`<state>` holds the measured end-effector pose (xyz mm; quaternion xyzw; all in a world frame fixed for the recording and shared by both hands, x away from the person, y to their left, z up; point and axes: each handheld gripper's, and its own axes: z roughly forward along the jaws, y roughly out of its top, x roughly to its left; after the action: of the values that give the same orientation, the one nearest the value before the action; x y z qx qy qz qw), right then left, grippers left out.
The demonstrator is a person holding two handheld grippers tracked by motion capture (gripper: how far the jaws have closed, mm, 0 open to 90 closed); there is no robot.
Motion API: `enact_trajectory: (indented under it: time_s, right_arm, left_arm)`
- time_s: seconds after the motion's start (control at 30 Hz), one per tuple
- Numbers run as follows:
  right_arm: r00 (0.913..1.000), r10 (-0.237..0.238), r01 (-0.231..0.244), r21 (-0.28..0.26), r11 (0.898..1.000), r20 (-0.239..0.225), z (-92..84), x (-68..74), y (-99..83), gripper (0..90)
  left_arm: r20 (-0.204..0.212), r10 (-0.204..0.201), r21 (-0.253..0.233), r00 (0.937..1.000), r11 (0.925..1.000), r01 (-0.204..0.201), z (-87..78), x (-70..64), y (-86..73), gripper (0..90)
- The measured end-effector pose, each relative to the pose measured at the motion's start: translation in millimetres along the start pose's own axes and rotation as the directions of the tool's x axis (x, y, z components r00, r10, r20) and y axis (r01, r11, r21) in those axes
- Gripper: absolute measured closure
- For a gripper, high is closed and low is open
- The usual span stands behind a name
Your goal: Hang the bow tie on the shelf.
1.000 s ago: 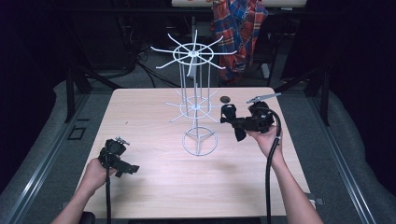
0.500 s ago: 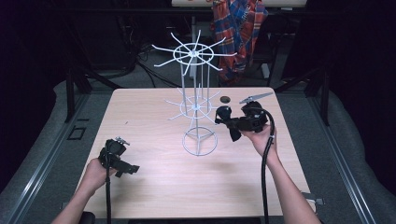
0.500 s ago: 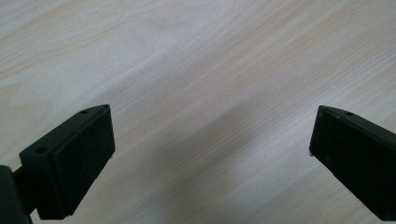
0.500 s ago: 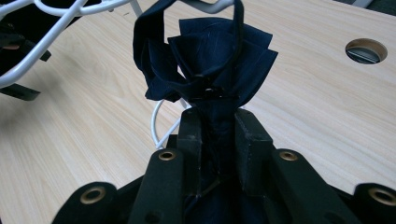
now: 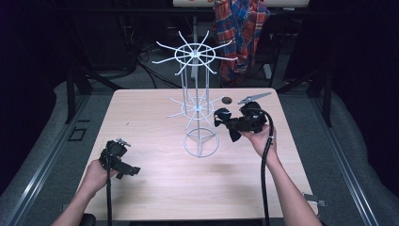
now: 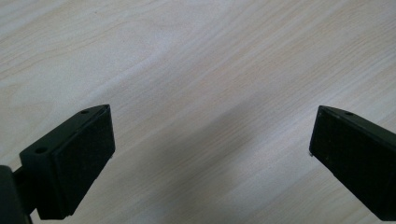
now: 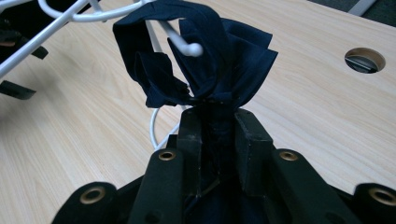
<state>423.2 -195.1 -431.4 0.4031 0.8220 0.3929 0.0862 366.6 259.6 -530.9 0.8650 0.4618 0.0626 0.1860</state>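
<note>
The right tongs (image 7: 217,119) are clamped on a bunched dark blue cloth (image 7: 205,60), held up against a ball-tipped prong of the white wire rack (image 5: 197,106), the prong's tip poking into the folds. The rack stands mid-counter (image 5: 150,188). Over at the near left corner, the left tongs (image 6: 212,140) hang wide apart above bare wood, gripping nothing.

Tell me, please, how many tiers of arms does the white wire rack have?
2. The white wire rack has an upper tier at the top of its post and a lower tier about halfway down, above the ring base. No tier seems hidden.
</note>
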Motion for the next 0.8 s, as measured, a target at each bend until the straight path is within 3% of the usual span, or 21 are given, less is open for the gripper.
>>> enact_trajectory:
  time_s: [0.23,0.53,0.8]
  right_arm:
    - [0.9999,0.004,-0.004,0.007,1.0,-0.012,5.1,-0.5,0.2,73.7]
    - [0.9997,-0.024,0.024,0.022,0.999,0.01,20.5,8.2,4.2,73.4]
    - [0.9993,-0.014,0.014,0.026,1.0,0.034,28.2,9.4,0.1,72.8]
  left_arm:
    - [-0.001,0.0,0.001,1.0,1.0,0.0,0.2,-0.1,0.1,0.2]
    - [-0.005,0.002,0.005,1.0,1.0,-0.002,0.4,0.3,-0.2,0.2]
    - [-0.003,0.005,0.003,1.0,1.0,-0.005,0.5,-0.1,0.0,0.3]
